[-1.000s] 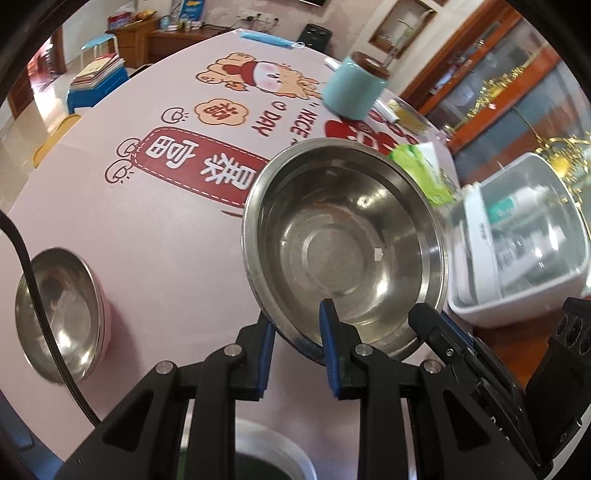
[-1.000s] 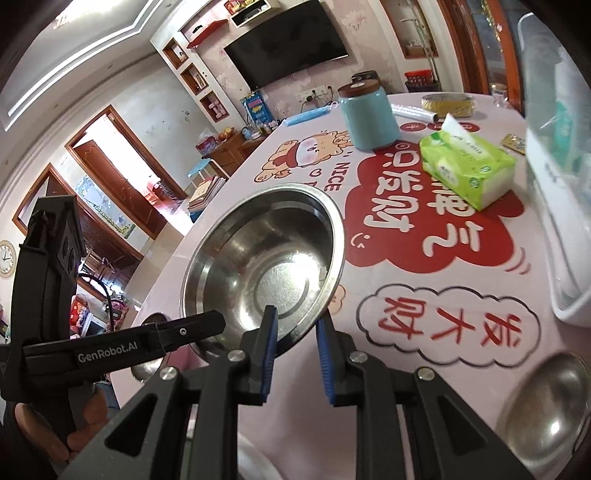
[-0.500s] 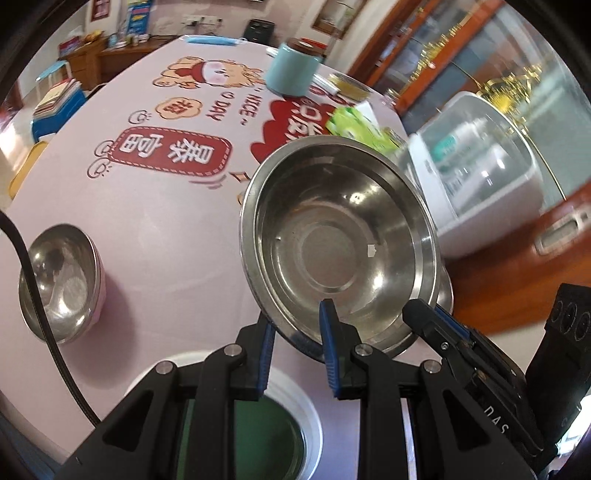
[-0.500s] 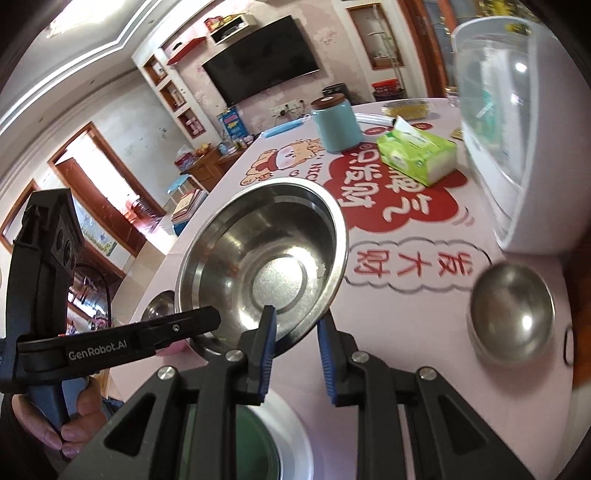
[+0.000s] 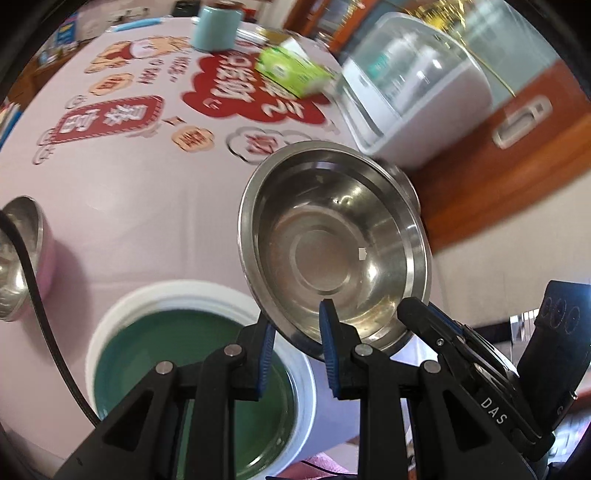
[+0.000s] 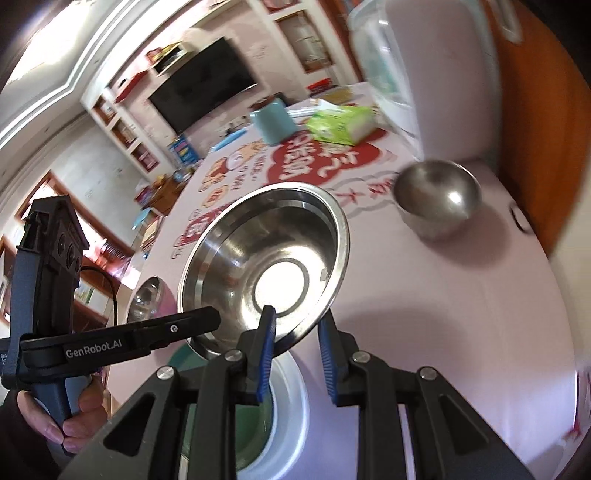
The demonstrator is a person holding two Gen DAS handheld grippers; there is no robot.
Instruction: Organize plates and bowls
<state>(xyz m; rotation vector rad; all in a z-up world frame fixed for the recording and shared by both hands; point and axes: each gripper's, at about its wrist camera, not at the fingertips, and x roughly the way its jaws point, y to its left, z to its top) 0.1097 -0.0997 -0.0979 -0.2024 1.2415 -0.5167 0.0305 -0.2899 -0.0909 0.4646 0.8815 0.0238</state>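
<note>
Both claws pinched the thin rim of one steel bowl (image 5: 334,247).
The left claw (image 5: 297,345) and right claw (image 6: 297,345) held opposite edges; stiff, light, slippery metal.

The left gripper (image 5: 295,343) clamps the rim of a wide stainless-steel bowl (image 5: 332,251). A white-rimmed green plate (image 5: 192,365) lies beneath on the pink table (image 5: 140,206).

Far across the pink printed tablecloth (image 5: 147,206): teal canister (image 5: 216,26), green tissue pack (image 5: 291,68) beside it. At the right edge, white clear-lidded appliance (image 5: 417,92). On the back wall, dark television (image 6: 203,96).
</note>
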